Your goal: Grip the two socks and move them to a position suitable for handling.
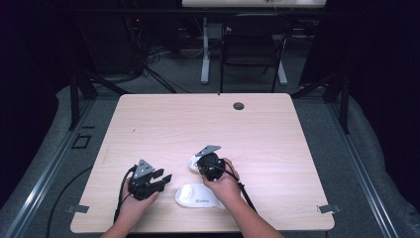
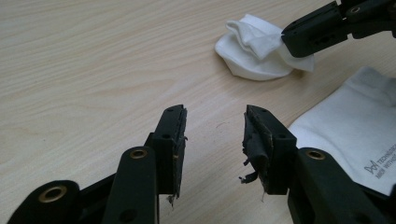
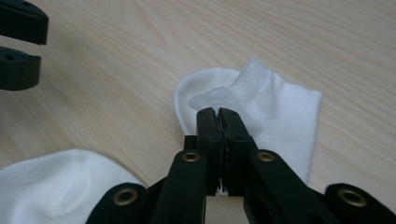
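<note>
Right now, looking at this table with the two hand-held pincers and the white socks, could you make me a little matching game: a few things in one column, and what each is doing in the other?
Things:
1. left gripper
2. right gripper
3. folded sock
4. flat sock

States:
A. lies spread out near the table's front edge, printed lettering on it
B. jaws apart, nothing between them
C. bunched up, one fold pinched
D. jaws closed on white fabric

Pairs: 1-B, 2-D, 3-C, 4-A
</note>
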